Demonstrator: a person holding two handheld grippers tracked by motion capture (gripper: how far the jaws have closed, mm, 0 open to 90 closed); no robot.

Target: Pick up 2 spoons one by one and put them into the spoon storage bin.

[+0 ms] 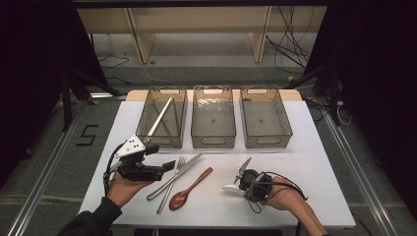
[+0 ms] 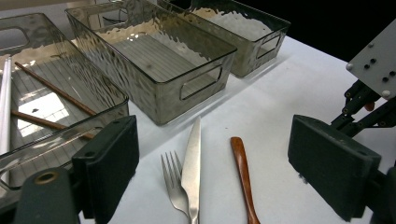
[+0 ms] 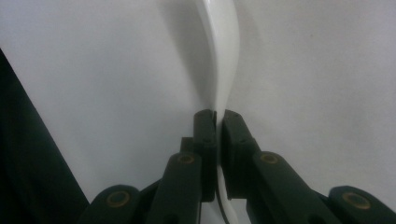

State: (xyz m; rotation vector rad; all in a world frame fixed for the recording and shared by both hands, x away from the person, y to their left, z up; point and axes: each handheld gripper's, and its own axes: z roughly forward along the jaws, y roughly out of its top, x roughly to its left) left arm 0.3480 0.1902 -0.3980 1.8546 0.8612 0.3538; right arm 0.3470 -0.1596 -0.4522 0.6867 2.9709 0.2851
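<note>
The right gripper (image 3: pixel 216 122) is pinching the handle of a glossy white plastic spoon (image 3: pixel 222 60) between its black jaws, low over the white tabletop (image 1: pixel 314 162) at its near right. The left gripper (image 1: pixel 167 166) is hovering with jaws spread wide, empty, just beside a steel fork (image 2: pixel 173 184), a steel table knife (image 2: pixel 192 163) and a brown wooden spoon (image 2: pixel 243 175) lying together before three smoky clear plastic bins (image 1: pixel 213 129).

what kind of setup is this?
Probably a lab data-collection rig: white table with three clear sorting bins, black curtains at the sides, loose cables on the floor, a hand-held gripper in use.
</note>
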